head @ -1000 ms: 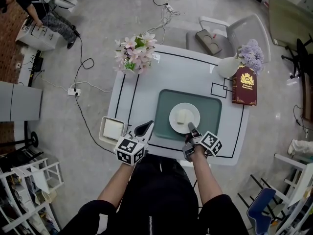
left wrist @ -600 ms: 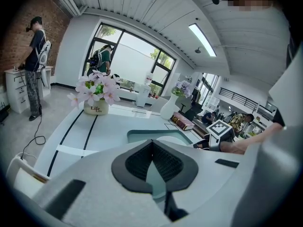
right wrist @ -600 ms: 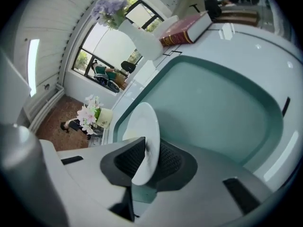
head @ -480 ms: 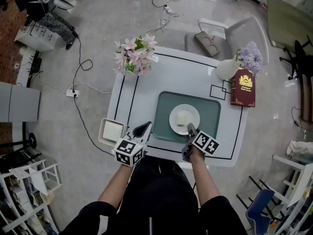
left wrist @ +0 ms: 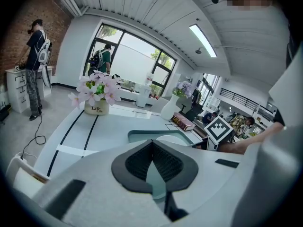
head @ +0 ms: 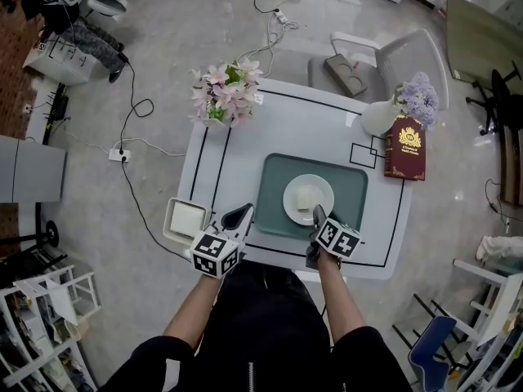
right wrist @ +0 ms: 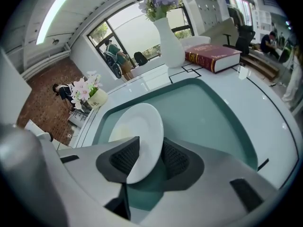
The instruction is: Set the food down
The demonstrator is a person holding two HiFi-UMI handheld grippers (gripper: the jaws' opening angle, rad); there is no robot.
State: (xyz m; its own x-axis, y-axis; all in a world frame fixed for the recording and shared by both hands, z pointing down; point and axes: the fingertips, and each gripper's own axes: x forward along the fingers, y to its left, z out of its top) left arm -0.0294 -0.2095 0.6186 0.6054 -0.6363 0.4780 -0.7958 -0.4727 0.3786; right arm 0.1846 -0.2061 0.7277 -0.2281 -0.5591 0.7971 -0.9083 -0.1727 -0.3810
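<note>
My right gripper (head: 318, 214) has just been opening its jaws, which stand apart around the near rim of the white plate (head: 324, 188). The plate rests flat on the teal tray (head: 274, 178) and carries the pale food (head: 306, 196). My left gripper (head: 239, 215) is closed and empty

Room from my feed: polished grey floor (head: 172, 55), black cables (head: 133, 76) running to a power strip (head: 120, 154). White desk (head: 302, 125) with black line markings, grey chair (head: 392, 55) behind it. White shelving (head: 49, 296) lower left, blue chair (head: 431, 341) lower right. Brick wall (left wrist: 19, 27), tall windows (left wrist: 128, 56), ceiling strip lights (left wrist: 203, 34). Grey cabinet (head: 33, 170) at the left edge, I think; it's cropped.
</note>
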